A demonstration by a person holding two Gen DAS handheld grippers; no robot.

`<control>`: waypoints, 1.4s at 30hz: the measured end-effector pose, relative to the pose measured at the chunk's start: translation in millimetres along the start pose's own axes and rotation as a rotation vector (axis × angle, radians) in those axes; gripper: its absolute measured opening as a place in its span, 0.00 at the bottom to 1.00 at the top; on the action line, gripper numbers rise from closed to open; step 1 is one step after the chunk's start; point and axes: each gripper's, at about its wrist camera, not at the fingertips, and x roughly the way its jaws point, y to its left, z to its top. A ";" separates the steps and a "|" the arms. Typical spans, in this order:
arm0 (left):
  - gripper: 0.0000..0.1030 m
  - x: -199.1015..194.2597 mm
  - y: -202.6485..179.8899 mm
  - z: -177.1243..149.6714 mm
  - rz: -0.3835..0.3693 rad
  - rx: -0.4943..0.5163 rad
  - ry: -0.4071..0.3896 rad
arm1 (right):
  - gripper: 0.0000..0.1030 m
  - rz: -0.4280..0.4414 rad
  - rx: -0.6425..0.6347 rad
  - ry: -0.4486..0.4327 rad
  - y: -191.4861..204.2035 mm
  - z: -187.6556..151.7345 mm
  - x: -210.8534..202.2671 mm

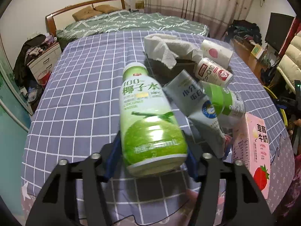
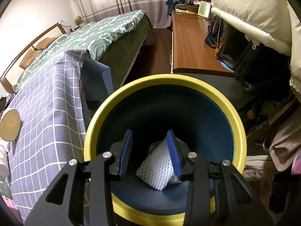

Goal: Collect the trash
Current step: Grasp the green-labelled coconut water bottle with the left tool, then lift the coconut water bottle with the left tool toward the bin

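- Between the blue pads of the left gripper (image 1: pixel 153 154), angled down at the checked tablecloth (image 1: pixel 79 94), sits the base of a green coconut-water bottle (image 1: pixel 148 120), clamped, its cap pointing away.
- Beyond it lie a grey pouch (image 1: pixel 195 103) and a tissue roll (image 1: pixel 165 47).
- Right gripper (image 2: pixel 150 150) tilts down over the yellow-rimmed bin (image 2: pixel 165 81), jaws parted and empty; white foam netting (image 2: pixel 158 167) lies inside.

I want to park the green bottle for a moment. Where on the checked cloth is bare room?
Bare cloth lies left of the green bottle, up to the bed. The right side is crowded: tissue, white bottle, grey pouch, pink carton.
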 end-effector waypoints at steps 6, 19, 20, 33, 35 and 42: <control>0.53 -20.0 -2.8 1.5 0.065 0.067 -0.089 | 0.36 0.005 -0.002 0.002 1.2 -0.5 1.2; 0.52 -76.6 9.9 40.1 0.110 0.118 -0.285 | 0.36 0.008 -0.013 -0.002 4.4 -0.7 -2.3; 0.52 -76.6 10.7 42.0 0.108 0.119 -0.287 | 0.36 0.007 -0.013 -0.001 4.3 -0.6 -2.1; 0.76 -53.1 18.7 0.8 0.035 0.020 -0.054 | 0.36 -0.012 -0.018 0.006 -2.4 -0.3 -1.8; 0.77 -51.2 14.7 -14.1 0.032 0.004 -0.033 | 0.36 -0.010 -0.023 0.008 -0.7 -0.2 -0.7; 0.69 -35.8 10.2 -40.7 0.053 -0.039 0.012 | 0.36 0.003 -0.037 0.010 7.5 -3.4 -0.8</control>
